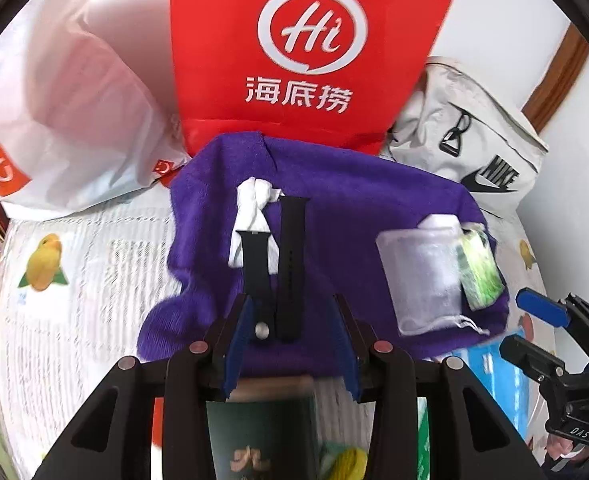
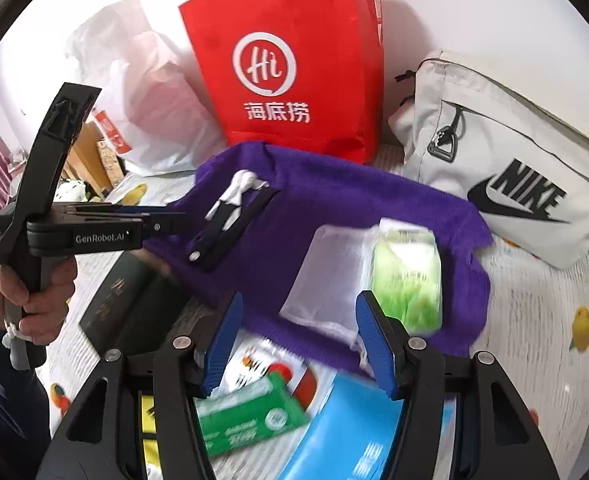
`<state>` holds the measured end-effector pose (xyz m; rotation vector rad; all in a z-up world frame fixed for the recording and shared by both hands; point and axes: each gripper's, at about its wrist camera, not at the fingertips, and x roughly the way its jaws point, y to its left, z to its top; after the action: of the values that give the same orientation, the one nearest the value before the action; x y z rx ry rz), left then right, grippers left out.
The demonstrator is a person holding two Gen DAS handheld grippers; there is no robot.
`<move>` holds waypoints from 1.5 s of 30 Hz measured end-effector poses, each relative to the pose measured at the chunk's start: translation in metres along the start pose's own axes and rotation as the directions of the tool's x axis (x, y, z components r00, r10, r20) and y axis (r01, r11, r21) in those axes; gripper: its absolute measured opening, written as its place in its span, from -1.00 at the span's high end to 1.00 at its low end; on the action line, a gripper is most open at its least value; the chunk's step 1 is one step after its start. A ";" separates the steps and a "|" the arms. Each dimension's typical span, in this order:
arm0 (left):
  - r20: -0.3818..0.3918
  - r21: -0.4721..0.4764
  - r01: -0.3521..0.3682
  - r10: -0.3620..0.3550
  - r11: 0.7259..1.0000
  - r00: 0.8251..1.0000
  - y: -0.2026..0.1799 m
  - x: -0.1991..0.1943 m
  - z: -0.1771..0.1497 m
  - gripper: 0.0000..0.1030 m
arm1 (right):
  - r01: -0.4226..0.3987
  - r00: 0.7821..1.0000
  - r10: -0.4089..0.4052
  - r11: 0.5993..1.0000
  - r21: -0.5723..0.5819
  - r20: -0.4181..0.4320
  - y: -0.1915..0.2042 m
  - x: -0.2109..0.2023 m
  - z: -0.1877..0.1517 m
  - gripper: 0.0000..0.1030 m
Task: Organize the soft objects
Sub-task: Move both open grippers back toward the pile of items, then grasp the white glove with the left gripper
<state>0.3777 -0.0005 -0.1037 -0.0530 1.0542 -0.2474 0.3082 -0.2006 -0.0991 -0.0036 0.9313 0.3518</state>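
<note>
A purple towel lies spread on the table. On it rest a black two-piece watch strap, a knotted white cloth, a translucent drawstring pouch and a green tissue pack. My left gripper is open. The strap's near end lies between its blue pads, which do not press on it. My right gripper is open and empty over the towel's near edge, just short of the pouch.
A red paper bag, a white plastic bag and a white Nike bag stand behind the towel. A dark green box, a green wipes pack and a blue packet lie nearer. A hand holds the left gripper.
</note>
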 end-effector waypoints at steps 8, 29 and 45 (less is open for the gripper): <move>0.051 0.011 -0.005 0.005 1.000 0.999 -0.006 -0.054 -0.046 0.11 | -0.025 0.999 0.025 1.000 -0.015 0.020 0.027 -0.036 -0.039 -0.14; -0.026 0.042 -0.021 0.022 0.999 0.999 0.003 -0.056 -0.213 -0.08 | -0.004 1.000 0.004 1.000 -0.016 0.019 0.073 -0.077 -0.125 -0.14; 0.061 0.093 -0.013 0.007 0.996 0.998 0.015 -0.075 -0.228 0.79 | -0.011 1.000 0.012 1.000 0.006 -0.026 0.080 -0.056 -0.142 -0.14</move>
<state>0.1480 0.0485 -0.1550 0.0291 0.9806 -0.2843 0.1425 -0.1635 -0.1283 0.0022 0.9584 0.3607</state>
